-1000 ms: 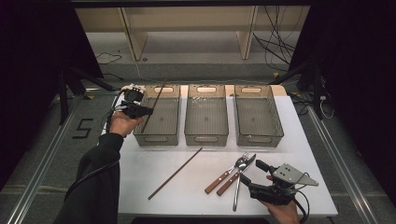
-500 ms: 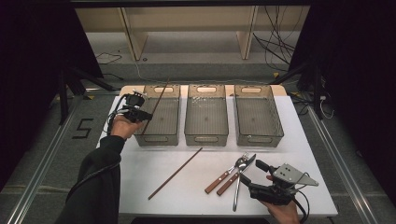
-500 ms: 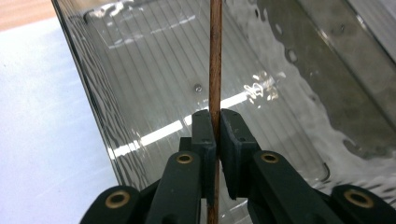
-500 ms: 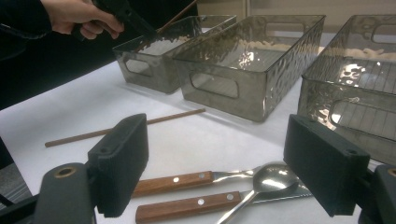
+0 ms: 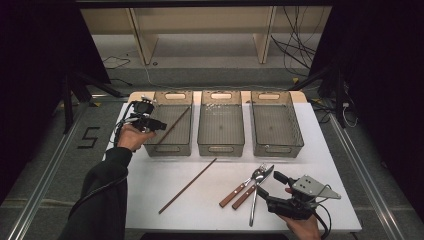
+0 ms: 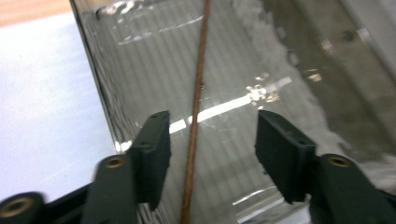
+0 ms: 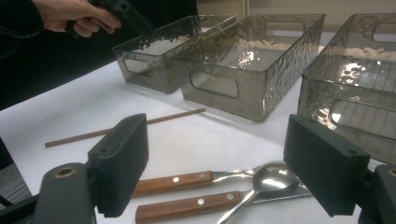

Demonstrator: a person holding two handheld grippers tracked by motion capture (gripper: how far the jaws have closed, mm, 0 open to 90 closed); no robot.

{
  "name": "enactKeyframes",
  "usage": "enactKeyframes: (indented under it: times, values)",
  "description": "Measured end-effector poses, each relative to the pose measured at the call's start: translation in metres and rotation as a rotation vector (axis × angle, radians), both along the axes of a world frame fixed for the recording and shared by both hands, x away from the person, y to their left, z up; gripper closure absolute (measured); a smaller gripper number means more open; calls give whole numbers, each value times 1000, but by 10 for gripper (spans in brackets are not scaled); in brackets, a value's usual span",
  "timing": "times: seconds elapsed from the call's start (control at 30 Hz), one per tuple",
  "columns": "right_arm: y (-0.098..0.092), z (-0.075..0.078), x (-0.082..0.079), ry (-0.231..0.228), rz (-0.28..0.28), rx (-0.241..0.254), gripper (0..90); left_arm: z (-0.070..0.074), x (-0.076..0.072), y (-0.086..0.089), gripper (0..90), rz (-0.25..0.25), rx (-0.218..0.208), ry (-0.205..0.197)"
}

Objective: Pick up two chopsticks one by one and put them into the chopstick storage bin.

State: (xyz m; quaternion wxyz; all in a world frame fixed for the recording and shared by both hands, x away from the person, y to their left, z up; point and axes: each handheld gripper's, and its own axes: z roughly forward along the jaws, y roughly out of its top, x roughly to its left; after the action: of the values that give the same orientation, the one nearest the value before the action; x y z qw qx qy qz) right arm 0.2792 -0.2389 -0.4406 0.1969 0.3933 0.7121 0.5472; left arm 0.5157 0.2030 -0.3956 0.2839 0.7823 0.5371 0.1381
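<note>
The left tool (image 5: 159, 125) hangs over the leftmost of three clear bins (image 5: 170, 149) at the far side of the white worktop (image 5: 150, 185). Its jaws have just been opening and now stand apart, with a thin brown stick (image 6: 195, 112) running between them — the pads clear of it on both sides. That stick lies in the bin below the tool, slanting from the near left of the bin up to its far right corner (image 5: 175, 124). In the left gripper view the stick passes closer to the left-hand pad than to the right-hand one, and the ribbed floor of the bin shows behind it.

A second stick (image 5: 187, 186) lies flat on the worktop, nearer the person than the bins and well apart from the left tool.

The right tool (image 5: 266, 187) rests low at the near right of the worktop, jaws wide and gripping nothing. Just ahead of its pads lie two wooden-handled knives (image 7: 187, 193) and a spoon (image 7: 271, 179) — the spoon's bowl between the two pads in the right gripper view, untouched.
</note>
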Motion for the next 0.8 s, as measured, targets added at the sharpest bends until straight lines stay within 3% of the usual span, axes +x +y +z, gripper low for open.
enactKeyframes:
  times: [0.17, 0.37, 0.57, 0.8]
  values:
    - [0, 0, 0, 0, 0, -2, 227, 22, -19, -8, 330, -23, -34, -49]
    - [0, 0, -1, -2, 1, -3, 228, 38, -50, -16, 241, -75, -73, -76]
    - [1, 0, -1, -3, 0, -5, 227, 36, -77, -21, 219, -118, -95, -105]
    - [1, 0, -1, -1, -2, -7, 227, 28, -98, -24, 206, -147, -119, -122]
